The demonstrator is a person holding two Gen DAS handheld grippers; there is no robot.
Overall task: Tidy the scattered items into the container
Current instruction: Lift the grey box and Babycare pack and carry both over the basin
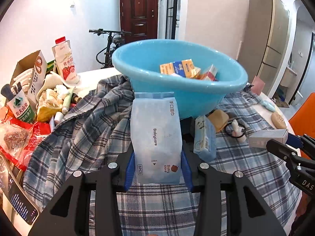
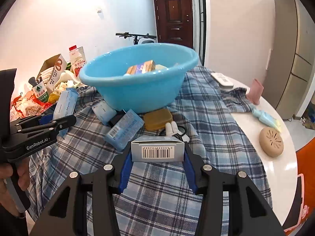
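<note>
A blue plastic basin (image 1: 196,96) (image 2: 137,92) stands on a plaid cloth and holds several small boxes (image 1: 183,68). My left gripper (image 1: 158,169) is shut on a pale blue wet-wipes pack (image 1: 156,137), held up in front of the basin. In the right wrist view that pack (image 2: 66,102) shows at the left. My right gripper (image 2: 157,161) is shut on a small grey box (image 2: 157,150) with a barcode; in the left wrist view the box (image 1: 267,137) is at the right edge. On the cloth by the basin lie a blue tissue pack (image 1: 204,137) (image 2: 124,129), a tan soap-like block (image 2: 157,120) and a white rabbit hair tie (image 1: 237,130).
A heap of clutter lies at the left: a milk bottle (image 1: 66,61), an open carton (image 1: 29,72), a water bottle (image 1: 21,108), red bags. A phone (image 1: 19,202) is at the lower left. On the white table (image 2: 256,157): a tan round thing (image 2: 271,142), pink cup (image 2: 255,91), remote (image 2: 222,79).
</note>
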